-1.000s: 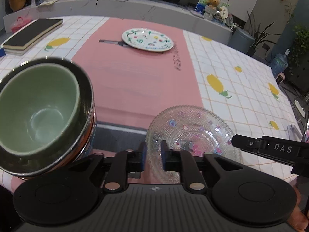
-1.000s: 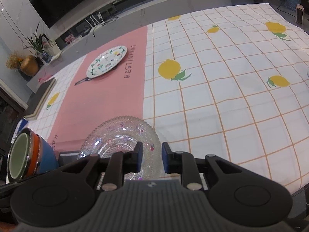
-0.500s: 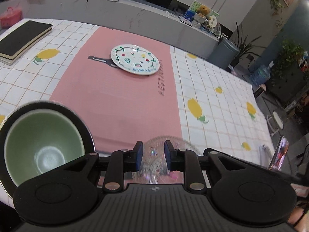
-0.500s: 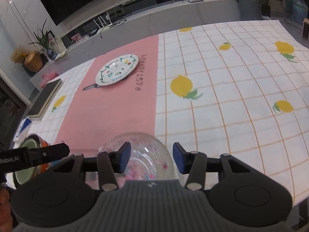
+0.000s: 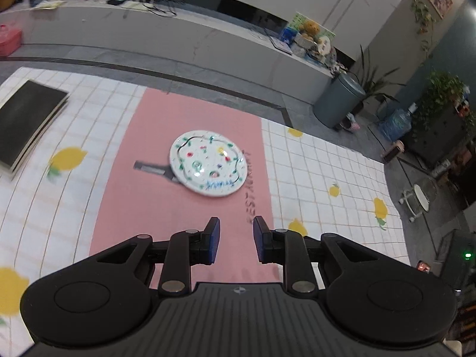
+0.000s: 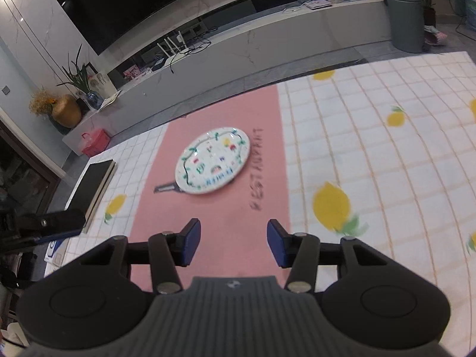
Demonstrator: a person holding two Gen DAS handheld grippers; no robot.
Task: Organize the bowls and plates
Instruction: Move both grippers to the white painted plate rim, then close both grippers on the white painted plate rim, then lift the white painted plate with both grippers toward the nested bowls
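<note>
A white plate with colourful painted decoration (image 5: pixel 208 165) lies on the pink strip of the tablecloth, over a printed pan handle; it also shows in the right wrist view (image 6: pixel 211 160). My left gripper (image 5: pixel 236 239) is open and empty, held above the pink strip short of the plate. My right gripper (image 6: pixel 233 244) is open wider and empty, also short of the plate. The left gripper's finger (image 6: pixel 50 221) shows at the left edge of the right wrist view. The glass plate and stacked bowls are out of view.
A black book (image 5: pixel 26 122) lies at the table's far left; it also shows in the right wrist view (image 6: pixel 90 187). The tablecloth (image 5: pixel 327 178) is white checked with lemons. Beyond the far edge are a grey bench, a bin (image 5: pixel 339 101) and plants.
Both grippers have let go of the glass plate, opened and risen away from the near edge toward the painted plate. The glass plate and bowl stack have dropped out of view.
</note>
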